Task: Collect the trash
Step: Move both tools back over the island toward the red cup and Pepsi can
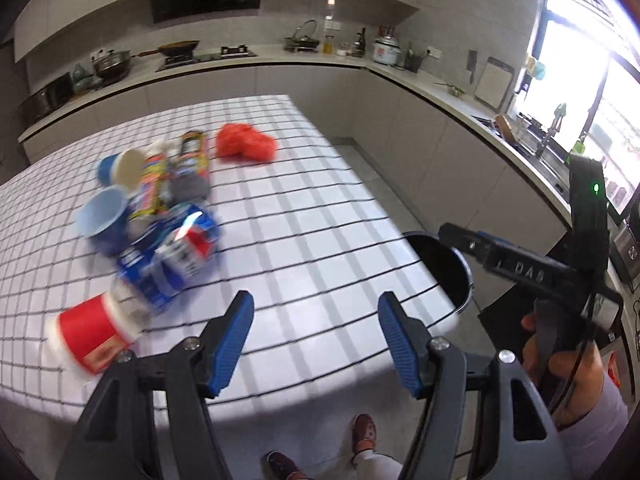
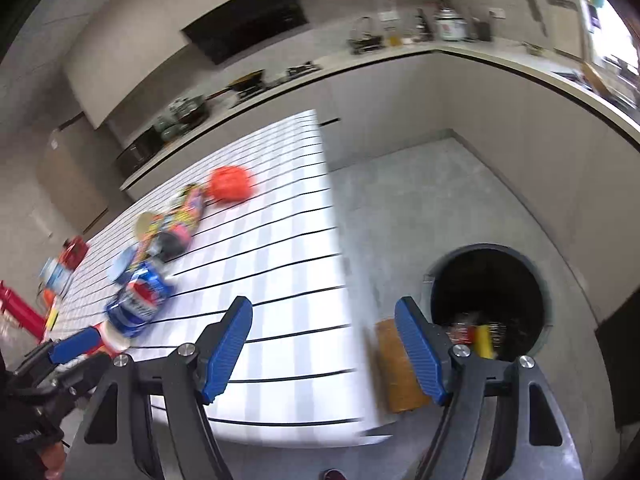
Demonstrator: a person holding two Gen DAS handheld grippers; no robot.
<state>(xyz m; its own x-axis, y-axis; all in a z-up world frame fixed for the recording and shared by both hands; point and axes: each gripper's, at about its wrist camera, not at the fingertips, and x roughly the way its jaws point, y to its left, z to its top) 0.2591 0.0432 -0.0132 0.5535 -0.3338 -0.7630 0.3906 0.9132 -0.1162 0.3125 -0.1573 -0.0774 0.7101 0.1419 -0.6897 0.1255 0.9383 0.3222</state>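
Holding both tongs, left (image 1: 316,332) and right (image 2: 324,340), parted and empty above the desk (image 1: 304,216), I face trash (image 1: 160,216) heaped far left; the bin (image 2: 490,300) stands right, where a careless grab could scatter cups.

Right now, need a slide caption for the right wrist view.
Open right gripper, empty, above checked table edge; trash pile left, black bin on floor right.

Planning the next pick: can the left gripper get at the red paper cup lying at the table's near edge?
Probably yes. The left gripper is open and empty, and the red paper cup lies on its side just beside it at the edge of the checked table, apart from the pile of wrappers, nothing between.
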